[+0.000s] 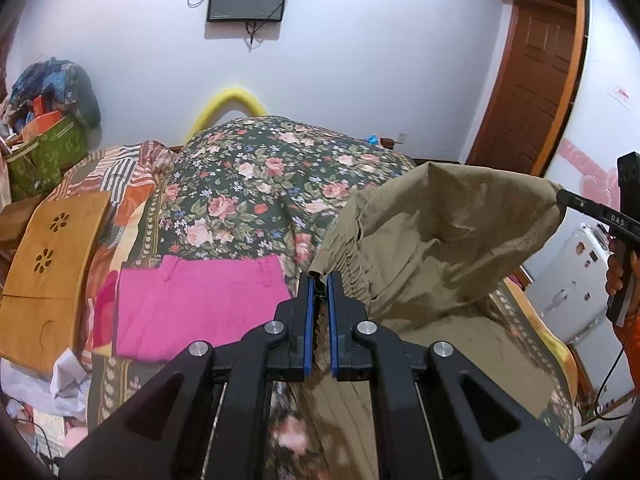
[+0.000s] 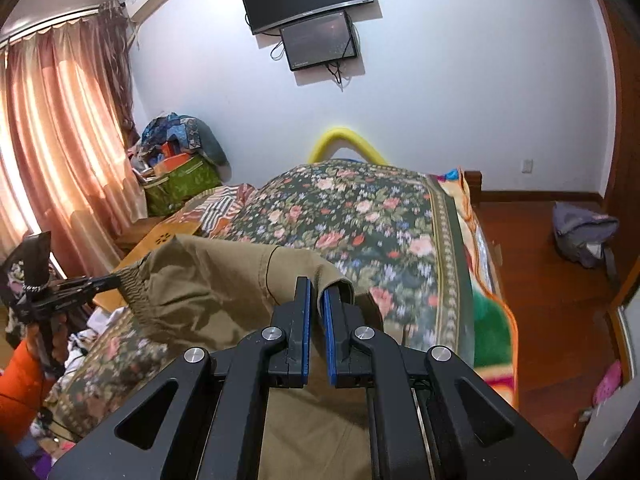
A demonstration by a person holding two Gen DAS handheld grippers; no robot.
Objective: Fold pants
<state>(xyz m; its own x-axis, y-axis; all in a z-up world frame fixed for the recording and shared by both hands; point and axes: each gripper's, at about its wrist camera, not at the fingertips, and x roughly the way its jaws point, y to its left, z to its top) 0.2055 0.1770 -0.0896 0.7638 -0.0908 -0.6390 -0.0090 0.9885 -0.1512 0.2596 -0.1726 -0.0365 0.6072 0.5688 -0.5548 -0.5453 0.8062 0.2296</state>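
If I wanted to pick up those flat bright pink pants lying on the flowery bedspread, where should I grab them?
Probably at the waistband, the far edge of the flat bright pink pants, one corner each side, coming from above. They lie flat on the floral bedspread, so the edge is the easiest part to pinch.

The left gripper is pinching the khaki pants' gathered waistband. At three o'clock, the right gripper is clamping another corner. Pink pants are lying at nine o'clock.
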